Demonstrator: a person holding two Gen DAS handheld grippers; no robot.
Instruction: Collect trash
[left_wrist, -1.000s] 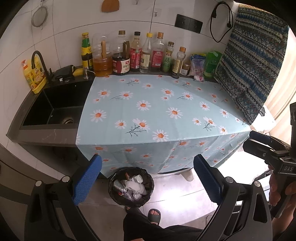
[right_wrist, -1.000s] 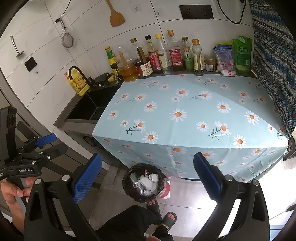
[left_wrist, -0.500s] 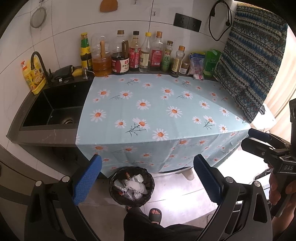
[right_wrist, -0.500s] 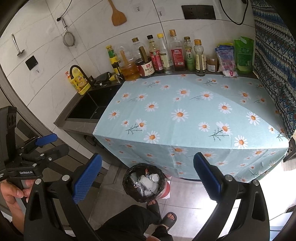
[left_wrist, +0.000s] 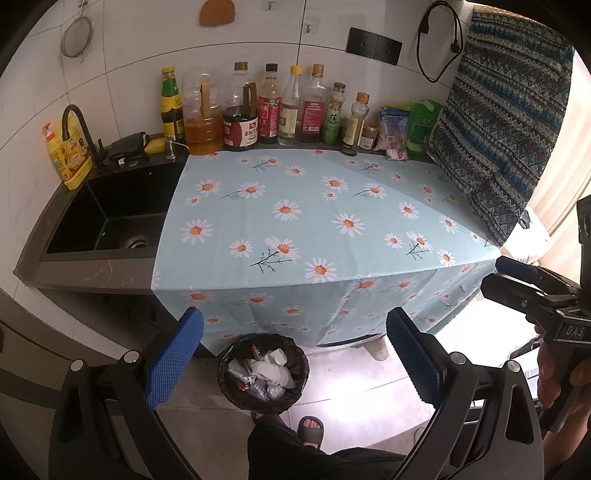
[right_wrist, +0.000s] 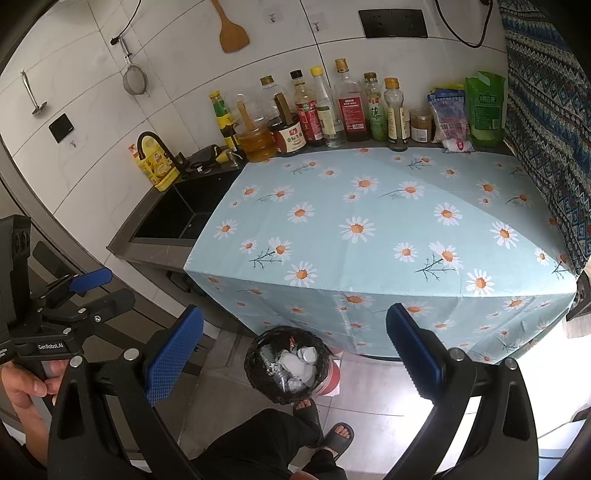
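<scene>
A kitchen counter (left_wrist: 110, 275) with a daisy-print blue cloth (left_wrist: 295, 221) spread over it; the cloth hangs down over the counter's front edge. Both pairs of tongs hover in front of that edge, above the floor. The left tongs (left_wrist: 294, 354) are spread wide open with nothing between their blue pads. The right tongs (right_wrist: 294, 352) are also wide open and hold nothing. On the floor below the front edge stands a round bin (left_wrist: 263, 373) lined with a black bag, filled with crumpled white paper and other trash (left_wrist: 269, 371). The person's sandalled foot (left_wrist: 311, 428) is just beside the bin. Along the counter's back edge stands a row of bottles (left_wrist: 269, 107). A black sink (left_wrist: 107, 218) sits at the left end.
</scene>
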